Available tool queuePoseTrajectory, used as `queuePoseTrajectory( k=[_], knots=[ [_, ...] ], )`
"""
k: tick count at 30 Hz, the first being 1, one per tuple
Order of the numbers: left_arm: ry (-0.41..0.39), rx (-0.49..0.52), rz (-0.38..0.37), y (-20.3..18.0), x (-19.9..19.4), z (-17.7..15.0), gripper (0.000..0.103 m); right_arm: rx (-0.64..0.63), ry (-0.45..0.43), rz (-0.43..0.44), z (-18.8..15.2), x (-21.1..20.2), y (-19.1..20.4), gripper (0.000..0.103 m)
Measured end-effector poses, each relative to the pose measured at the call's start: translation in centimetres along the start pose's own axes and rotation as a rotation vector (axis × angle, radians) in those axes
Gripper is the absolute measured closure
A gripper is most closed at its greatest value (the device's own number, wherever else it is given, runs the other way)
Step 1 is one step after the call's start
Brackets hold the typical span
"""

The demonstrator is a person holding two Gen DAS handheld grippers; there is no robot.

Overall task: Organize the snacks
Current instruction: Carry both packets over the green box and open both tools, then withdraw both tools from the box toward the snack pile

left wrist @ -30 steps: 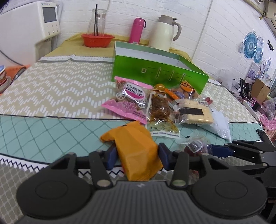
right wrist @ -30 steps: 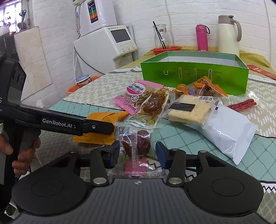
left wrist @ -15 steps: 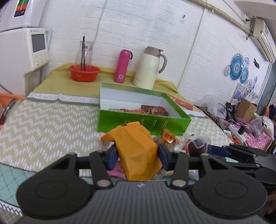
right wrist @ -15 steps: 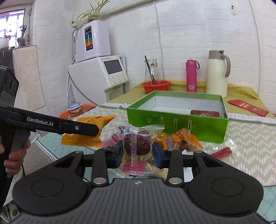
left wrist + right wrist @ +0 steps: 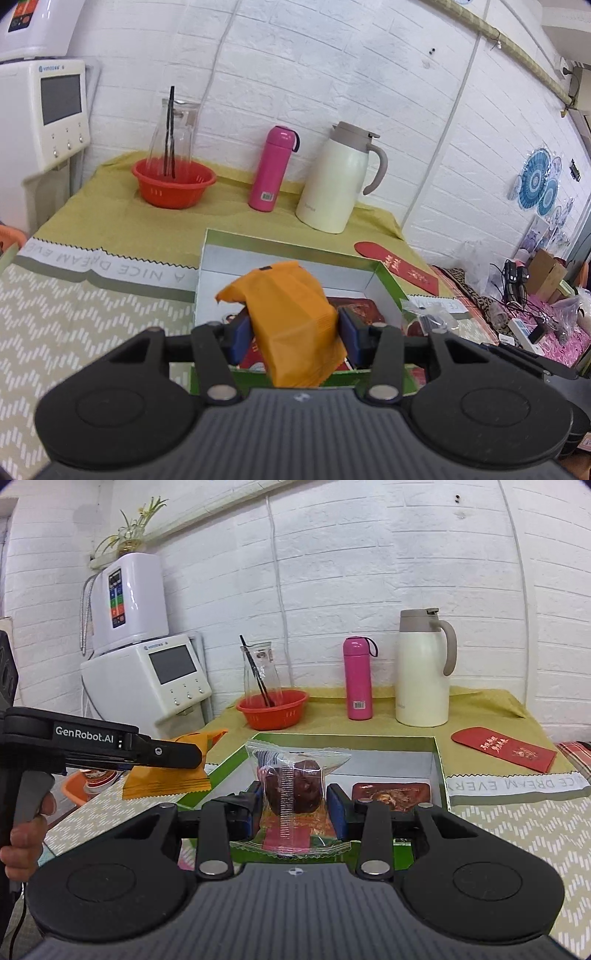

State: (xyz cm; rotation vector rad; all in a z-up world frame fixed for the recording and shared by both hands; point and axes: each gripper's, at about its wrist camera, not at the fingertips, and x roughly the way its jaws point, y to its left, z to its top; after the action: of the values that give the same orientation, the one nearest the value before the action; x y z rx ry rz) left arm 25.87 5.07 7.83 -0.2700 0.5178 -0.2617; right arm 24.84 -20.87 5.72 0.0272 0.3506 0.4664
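Left wrist view, our left hand-held gripper point(image 5: 293, 334) clamps an orange packet point(image 5: 295, 325) over the green box point(image 5: 388, 284), right hand-held gripper point(image 5: 293, 805) grips a clear-wrapped date snack point(image 5: 293, 786).

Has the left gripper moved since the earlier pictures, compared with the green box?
Yes. The left gripper, gripping the orange packet, went up and forward toward the green box; it now hangs above the box's near edge.

Both tools are showing matt black bodies with ribbed tops, two round discs, silver screws on the linkage arms and blue pads on the jaws. The left gripper point(image 5: 199, 755) is carrying white "GenRobot.AI" lettering; a thin dark cable seems to be hanging below its grey trigger.
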Motion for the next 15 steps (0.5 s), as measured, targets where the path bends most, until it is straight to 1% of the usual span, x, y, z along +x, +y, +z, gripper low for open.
queuePoseTrajectory(
  k=[4,6,9,11,12,13,14,15],
  knots=[
    [0.027,-0.01,0.024,0.7,3.0,0.7,0.057,0.013,0.033,-0.014,0.1,3.0,-0.7,0.038],
    [0.047,-0.012,0.021,0.9,4.2,0.7,0.057,0.016,0.05,-0.01,-0.1,4.5,-0.9,0.038],
    [0.077,-0.012,0.033,1.3,5.7,0.6,0.056,0.024,0.094,-0.005,-0.6,6.6,-1.0,0.037],
    [0.086,-0.012,0.032,1.5,6.4,0.4,0.056,0.028,0.119,0.007,-1.0,7.5,-0.9,0.034],
    [0.08,-0.016,0.027,1.6,6.4,0.3,0.052,0.025,0.137,0.017,-1.1,8.1,-0.9,0.032],
    [0.062,-0.024,0.022,1.7,6.4,0.3,0.026,0.014,0.153,0.027,-1.2,8.5,-0.8,0.029],
    [0.041,-0.041,0.016,1.9,6.2,0.3,0.014,-0.002,0.155,0.03,-1.4,8.6,-0.6,0.024],
    [0.008,-0.064,0.019,2.0,5.7,0.2,0.002,-0.026,0.142,0.031,-1.5,8.4,-0.4,0.017]
  ],
)
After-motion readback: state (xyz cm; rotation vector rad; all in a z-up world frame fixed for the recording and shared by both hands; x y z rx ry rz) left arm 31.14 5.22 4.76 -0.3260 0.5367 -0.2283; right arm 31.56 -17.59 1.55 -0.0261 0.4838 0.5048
